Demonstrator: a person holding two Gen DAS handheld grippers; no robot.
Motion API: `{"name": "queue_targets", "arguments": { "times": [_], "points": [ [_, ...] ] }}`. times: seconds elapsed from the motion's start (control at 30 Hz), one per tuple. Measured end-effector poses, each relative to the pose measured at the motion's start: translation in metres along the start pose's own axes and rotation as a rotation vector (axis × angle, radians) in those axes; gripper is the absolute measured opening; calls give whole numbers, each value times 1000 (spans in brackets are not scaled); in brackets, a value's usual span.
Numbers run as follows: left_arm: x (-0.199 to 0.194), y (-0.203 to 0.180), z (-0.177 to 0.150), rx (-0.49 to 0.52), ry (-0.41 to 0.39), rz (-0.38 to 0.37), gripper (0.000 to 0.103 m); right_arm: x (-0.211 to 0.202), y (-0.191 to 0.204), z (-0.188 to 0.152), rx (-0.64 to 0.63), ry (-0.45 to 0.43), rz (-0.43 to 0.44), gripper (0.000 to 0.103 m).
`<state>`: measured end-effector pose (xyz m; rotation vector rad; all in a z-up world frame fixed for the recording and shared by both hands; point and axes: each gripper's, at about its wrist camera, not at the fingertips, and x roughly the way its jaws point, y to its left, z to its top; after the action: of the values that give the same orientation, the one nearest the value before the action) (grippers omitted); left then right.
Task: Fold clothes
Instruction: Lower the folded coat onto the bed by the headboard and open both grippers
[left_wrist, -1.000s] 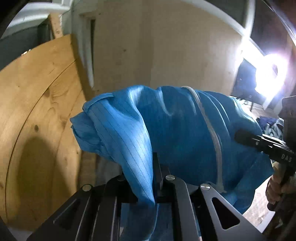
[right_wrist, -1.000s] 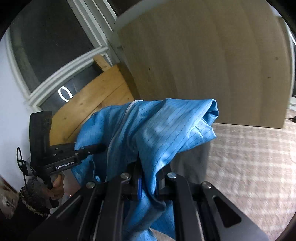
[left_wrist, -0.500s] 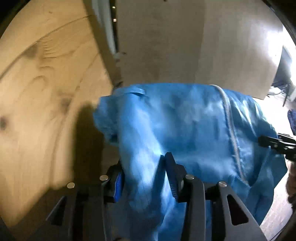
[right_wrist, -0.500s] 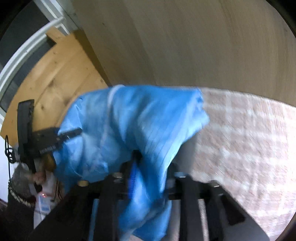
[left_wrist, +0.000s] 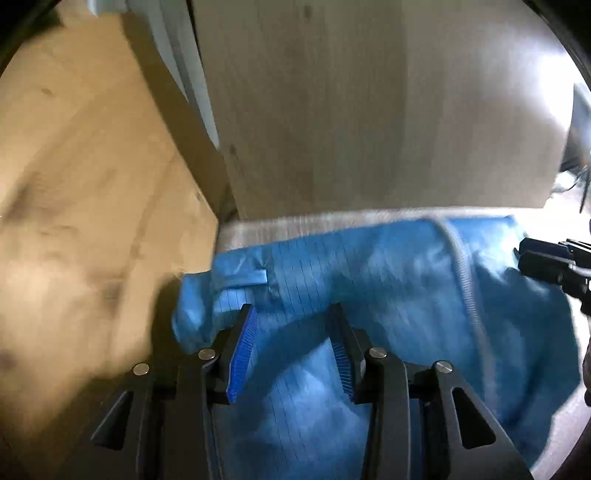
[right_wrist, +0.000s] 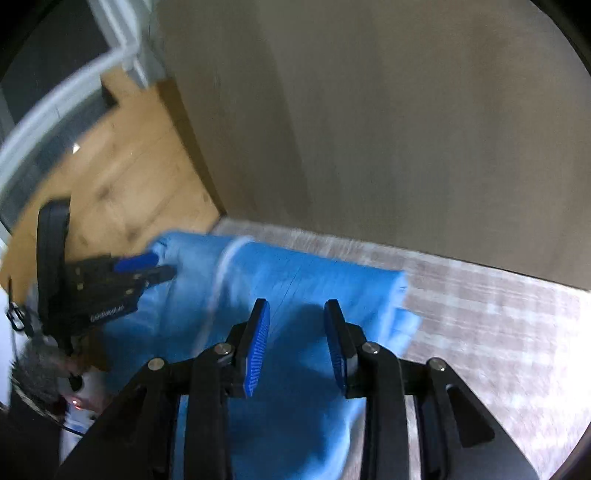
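A blue pinstriped garment (left_wrist: 388, 280) with a white zipper lies spread on a checked cloth surface; it also shows in the right wrist view (right_wrist: 295, 280). My left gripper (left_wrist: 291, 314) is open just above its left end, with cloth showing between the jaws but not pinched. My right gripper (right_wrist: 295, 306) is open above the garment's right end. Each gripper shows in the other's view: the right one (left_wrist: 546, 258) at the garment's far side, the left one (right_wrist: 147, 267) at its left edge.
A grey-beige board (left_wrist: 369, 110) stands upright behind the cloth surface (right_wrist: 498, 314). A light wooden panel (left_wrist: 74, 184) leans at the left. A window frame (right_wrist: 110, 44) is behind it. Images are motion-blurred.
Both grippers held the garment up a second ago. They have lowered it onto the checked surface and opened, letting it go.
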<state>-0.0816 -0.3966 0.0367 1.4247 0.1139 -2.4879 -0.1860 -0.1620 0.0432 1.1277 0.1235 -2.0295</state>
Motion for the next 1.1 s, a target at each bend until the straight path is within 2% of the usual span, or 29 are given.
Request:
{"name": "queue_targets", "arguments": {
  "times": [0.07, 0.13, 0.27, 0.3, 0.43, 0.57, 0.6, 0.77, 0.83, 0.9, 0.97, 1.1],
  "points": [
    [11, 2, -8, -1, 18, -23, 40, 22, 3, -4, -35, 35, -42, 30],
    [10, 1, -5, -2, 24, -34, 40, 27, 3, -5, -58, 42, -62, 30],
    [-15, 2, -5, -16, 16, -18, 39, 8, -4, 1, -52, 62, -87, 31],
    [-27, 2, -8, -25, 10, -21, 42, 1, -6, 0, -43, 67, -95, 31],
    [-72, 0, -34, -62, -38, -48, 66, -47, -4, -18, 28, 16, -46, 39],
    [-102, -10, -66, -92, -75, -107, 71, -82, 14, -49, 25, -29, 24, 45],
    [-101, -14, -74, -92, -63, -110, 75, -79, 19, -58, 15, -9, 23, 45],
    [-76, -15, -105, -132, 75, -102, 74, -61, 34, -102, -23, 118, 13, 46],
    [-75, -9, -115, -164, 110, -91, 74, -69, 30, -117, -16, 149, 20, 46],
    [-94, -3, -122, -177, 82, -70, 74, -82, 20, -126, 22, 163, 42, 46],
    [-117, 0, -129, -183, 46, -47, 74, -103, 8, -136, 64, 166, 28, 46],
    [-162, -5, -146, -183, -19, -23, 75, -149, 0, -154, 81, 137, -46, 46]
  ]
}}
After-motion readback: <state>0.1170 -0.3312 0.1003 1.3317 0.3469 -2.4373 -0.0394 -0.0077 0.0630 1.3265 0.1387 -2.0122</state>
